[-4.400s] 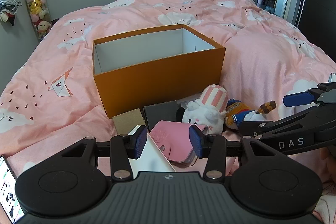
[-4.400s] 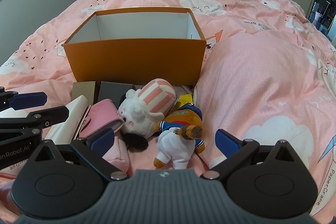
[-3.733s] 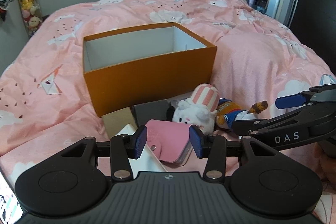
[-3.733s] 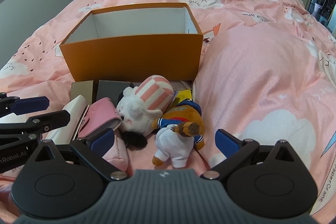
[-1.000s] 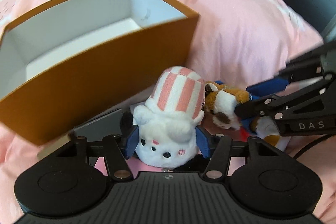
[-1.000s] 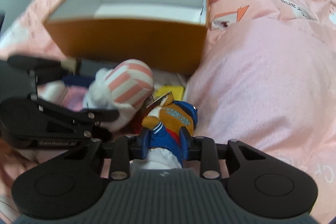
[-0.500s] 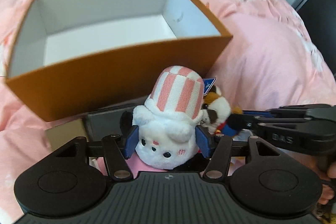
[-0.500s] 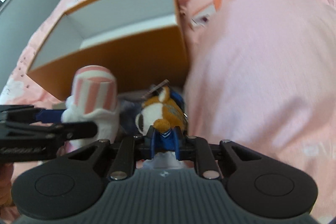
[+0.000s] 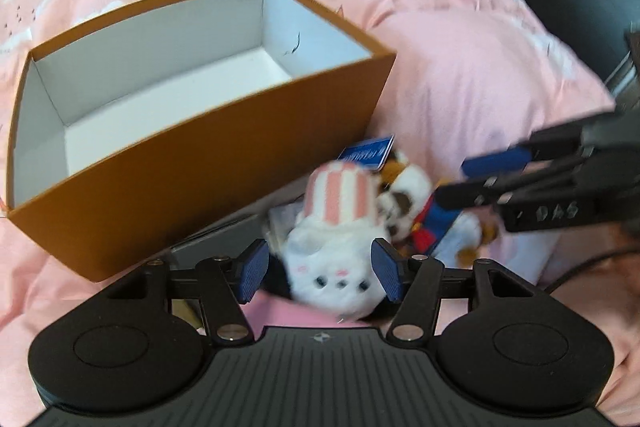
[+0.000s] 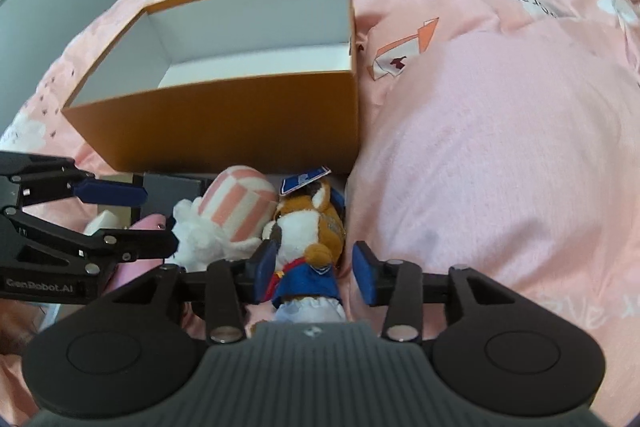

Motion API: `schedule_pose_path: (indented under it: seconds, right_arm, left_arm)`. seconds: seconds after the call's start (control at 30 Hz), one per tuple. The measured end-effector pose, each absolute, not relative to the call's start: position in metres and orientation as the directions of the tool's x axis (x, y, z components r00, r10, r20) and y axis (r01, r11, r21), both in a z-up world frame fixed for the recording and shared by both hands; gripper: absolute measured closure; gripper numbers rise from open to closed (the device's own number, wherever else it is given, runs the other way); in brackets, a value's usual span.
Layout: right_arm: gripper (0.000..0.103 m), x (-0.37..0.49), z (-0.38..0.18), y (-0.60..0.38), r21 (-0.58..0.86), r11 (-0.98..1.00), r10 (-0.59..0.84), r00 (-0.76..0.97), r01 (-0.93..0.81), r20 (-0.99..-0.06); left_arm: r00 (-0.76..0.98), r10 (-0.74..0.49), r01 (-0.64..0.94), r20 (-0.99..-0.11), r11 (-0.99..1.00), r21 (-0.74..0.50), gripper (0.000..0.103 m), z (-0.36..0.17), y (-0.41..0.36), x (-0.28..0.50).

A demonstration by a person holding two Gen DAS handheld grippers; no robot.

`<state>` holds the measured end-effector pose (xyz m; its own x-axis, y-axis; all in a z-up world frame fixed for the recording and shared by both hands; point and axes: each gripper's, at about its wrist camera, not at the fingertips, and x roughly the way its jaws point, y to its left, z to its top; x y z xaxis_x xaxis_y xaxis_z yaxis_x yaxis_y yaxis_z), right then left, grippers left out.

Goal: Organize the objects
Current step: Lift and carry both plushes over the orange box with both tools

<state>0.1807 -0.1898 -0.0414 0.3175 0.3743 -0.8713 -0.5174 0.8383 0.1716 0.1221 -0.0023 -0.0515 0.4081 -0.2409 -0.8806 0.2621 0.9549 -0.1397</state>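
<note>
With its jaws having just been opening, the right gripper point(image 10: 314, 273) stands spread around the fox toy point(image 10: 310, 227), grip lost. Beside it, the left gripper point(image 9: 320, 273) brackets the white plush point(image 9: 340, 247). Beyond, the orange box point(image 9: 200, 163) waits empty.

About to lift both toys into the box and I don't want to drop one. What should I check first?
1. Left gripper grips the striped-hat toy: cannot tell. The toy sits between the pads, but contact is blurred.
2. Right gripper grips the blue-jacket toy: not ok. Its jaws have just been opening, and a gap shows beside the toy.
3. Box open with room: ok. Nothing seen inside.
4. Toys free of each other: not ok. They touch.
5. Grippers apart: ok.
</note>
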Motion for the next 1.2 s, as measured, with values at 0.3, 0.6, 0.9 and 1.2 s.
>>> schedule_pose_path:
  seconds: [0.3, 0.6, 0.9, 1.2]
  right_arm:
    - [0.057, 0.179, -0.064, -0.191, 0.177, 0.850, 0.343, 0.268, -0.496, -0.900]
    - [0.058, 0.190, -0.075, -0.192, 0.210, 0.852, 0.358, 0.239, -0.480, -0.903]
    - [0.070, 0.194, -0.083, -0.192, 0.291, 0.839, 0.416, 0.198, -0.459, -0.887]
    - [0.075, 0.179, -0.043, -0.195, 0.315, 0.823, 0.474, 0.264, -0.473, -0.840]
  left_arm:
    - [0.372, -0.285, 0.242, -0.883, 0.949, -0.205, 0.021, -0.081, 0.002, 0.133]
    - [0.344, -0.348, 0.306, -0.872, 0.920, -0.247, 0.012, -0.098, -0.010, 0.148]
    - [0.339, -0.363, 0.257, -0.868, 0.923, -0.286, 0.026, -0.103, -0.017, 0.147]
    - [0.457, -0.353, 0.174, -0.817, 0.936, -0.307, 0.029, -0.054, -0.003, 0.120]
